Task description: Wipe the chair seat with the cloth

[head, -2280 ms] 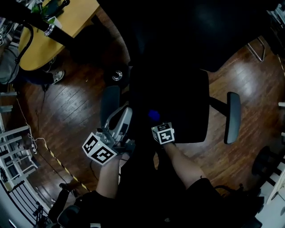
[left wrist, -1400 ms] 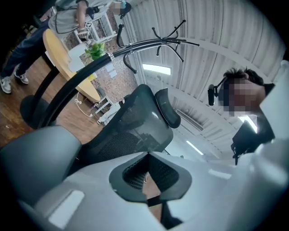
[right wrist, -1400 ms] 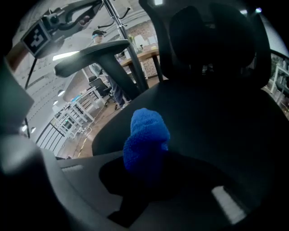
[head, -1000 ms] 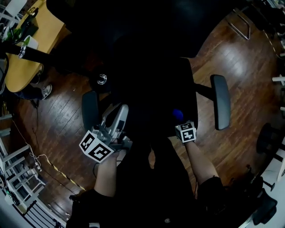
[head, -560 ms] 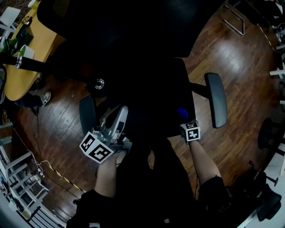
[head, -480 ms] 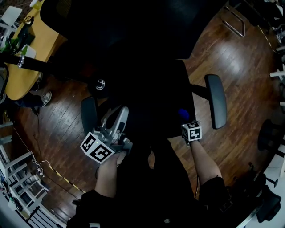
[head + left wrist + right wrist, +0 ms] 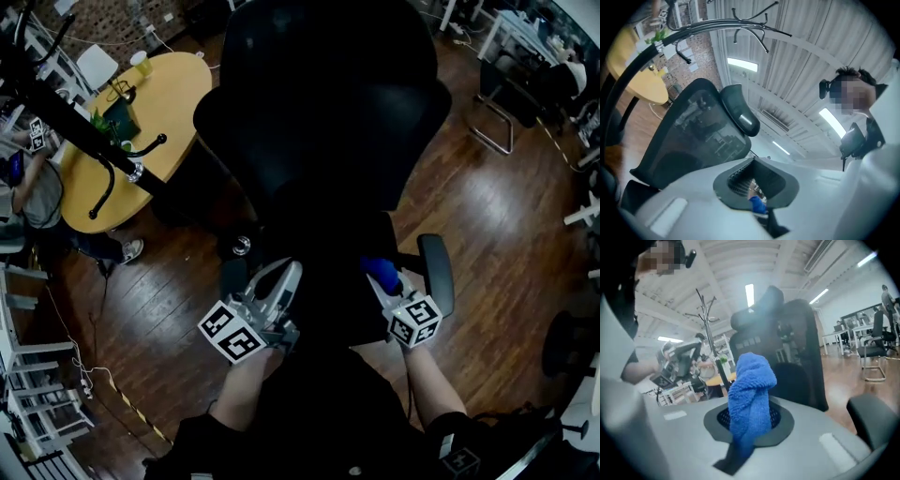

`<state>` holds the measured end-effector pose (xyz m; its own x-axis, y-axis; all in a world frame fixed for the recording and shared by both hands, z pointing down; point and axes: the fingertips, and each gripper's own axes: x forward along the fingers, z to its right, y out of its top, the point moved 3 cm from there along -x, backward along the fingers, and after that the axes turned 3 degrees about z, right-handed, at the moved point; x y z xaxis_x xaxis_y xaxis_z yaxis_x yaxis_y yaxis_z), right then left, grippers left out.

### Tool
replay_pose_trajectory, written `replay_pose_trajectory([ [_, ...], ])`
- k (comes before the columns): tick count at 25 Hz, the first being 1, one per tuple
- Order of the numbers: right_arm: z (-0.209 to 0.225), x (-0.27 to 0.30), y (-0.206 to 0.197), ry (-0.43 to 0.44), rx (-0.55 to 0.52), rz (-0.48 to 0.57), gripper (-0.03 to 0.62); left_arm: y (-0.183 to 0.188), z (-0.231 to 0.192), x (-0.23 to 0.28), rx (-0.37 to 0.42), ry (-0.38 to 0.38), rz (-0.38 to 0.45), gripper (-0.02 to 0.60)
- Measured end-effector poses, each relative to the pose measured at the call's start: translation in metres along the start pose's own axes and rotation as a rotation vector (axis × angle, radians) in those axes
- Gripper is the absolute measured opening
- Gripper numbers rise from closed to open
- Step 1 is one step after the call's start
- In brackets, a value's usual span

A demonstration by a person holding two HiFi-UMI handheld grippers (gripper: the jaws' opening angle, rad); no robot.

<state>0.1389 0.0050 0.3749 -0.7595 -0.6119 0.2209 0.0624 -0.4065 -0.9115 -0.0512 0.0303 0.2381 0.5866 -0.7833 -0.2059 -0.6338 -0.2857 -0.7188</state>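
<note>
Right gripper view shows the right gripper clamped on a blue microfibre cloth, a thick fold standing past the jaw tips. The left gripper has its jaws together on nothing. In the head view the cloth lies over the right side of the dark chair seat, near the right armrest. A good wipe likely means tipping the fold flat onto the seat and pressing lightly in overlapping strokes, with the hard jaw tips kept off the surface.
</note>
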Motion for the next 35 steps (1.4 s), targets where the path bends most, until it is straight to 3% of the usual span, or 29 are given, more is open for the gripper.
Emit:
replay_pose_trajectory([
  [5, -0.081, -0.022, 0.096, 0.227, -0.023, 0.175, 0.038, 0.020, 0.051, 0.008, 0.072, -0.094, -0.016, -0.008],
  [8, -0.109, -0.035, 0.126, 0.347, -0.017, 0.268, 0.038, 0.014, 0.066, 0.012, 0.082, -0.138, -0.037, -0.008],
  [11, -0.125, -0.041, 0.129, 0.420, -0.029, 0.318, 0.038, 0.002, 0.075, 0.009, 0.077, -0.168, -0.058, -0.008],
  [15, -0.131, -0.051, 0.130, 0.447, -0.007, 0.357, 0.038, -0.008, 0.080, 0.001, 0.068, -0.169, -0.052, -0.008],
  [27, -0.140, -0.081, 0.134, 0.504, 0.050, 0.421, 0.038, -0.020, 0.100, -0.035, 0.118, -0.070, -0.030, -0.008],
  [35, -0.181, -0.136, 0.117, 0.409, 0.039, 0.449, 0.038, -0.024, 0.151, -0.067, 0.140, -0.191, -0.018, -0.008],
])
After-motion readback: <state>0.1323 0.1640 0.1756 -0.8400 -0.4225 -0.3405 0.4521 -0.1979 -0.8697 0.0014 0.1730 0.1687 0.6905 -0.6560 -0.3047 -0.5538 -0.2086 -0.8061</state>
